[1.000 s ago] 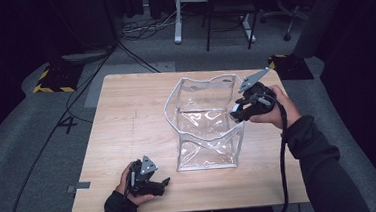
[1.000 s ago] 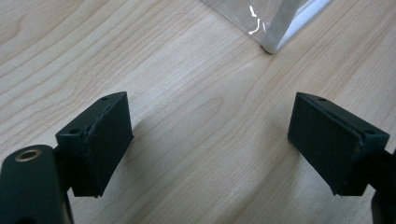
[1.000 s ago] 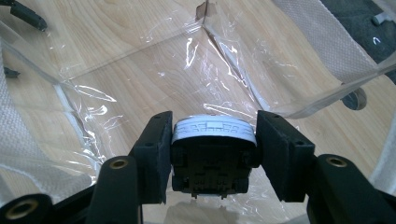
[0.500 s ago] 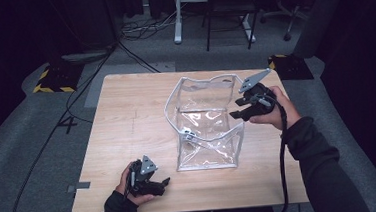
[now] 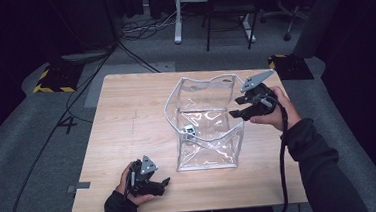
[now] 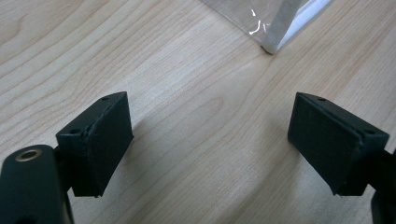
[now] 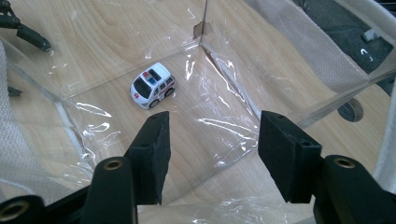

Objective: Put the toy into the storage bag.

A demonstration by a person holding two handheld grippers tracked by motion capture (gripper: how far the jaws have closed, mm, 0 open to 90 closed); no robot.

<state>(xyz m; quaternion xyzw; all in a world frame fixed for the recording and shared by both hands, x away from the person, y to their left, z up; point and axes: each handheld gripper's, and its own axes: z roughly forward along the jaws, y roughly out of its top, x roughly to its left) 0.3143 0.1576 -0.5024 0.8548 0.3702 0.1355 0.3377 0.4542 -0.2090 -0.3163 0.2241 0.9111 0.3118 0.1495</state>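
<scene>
Two tools are at work over one wooden table (image 5: 127,120), and from the high view the job looks like loading a small toy car (image 5: 190,131) into a clear plastic bag (image 5: 204,122) that stands open near the table's middle. The car sits on the bag's floor, toward the bag's 8 o'clock corner. The right tool (image 5: 237,107) hovers at the bag's 3 o'clock rim, pointing inward, its jaws parted with nothing between them; they have just been opening. The left tool (image 5: 162,182) rests low at the table's 7 o'clock edge, well apart from the bag.

Seen from the left gripper view, the left tool (image 6: 210,140) has its jaws spread wide over bare wood, pinching nothing. A white-trimmed corner of the bag (image 6: 275,32) shows at 1 o'clock, near but not touching.

Through the right gripper view, the right tool (image 7: 212,151) looks down into the bag (image 7: 289,51), jaws apart and empty. The white toy car (image 7: 153,85), marked like a police car, stands upright on its wheels at 11 o'clock beyond the jaw tips, clear of them.

My judgement: the drop into the bag is done and the release is the step in hand. Next, the right tool needs to lift out over the rim without snagging the limp wall, while the left could steady the near corner if the bag sways.
</scene>
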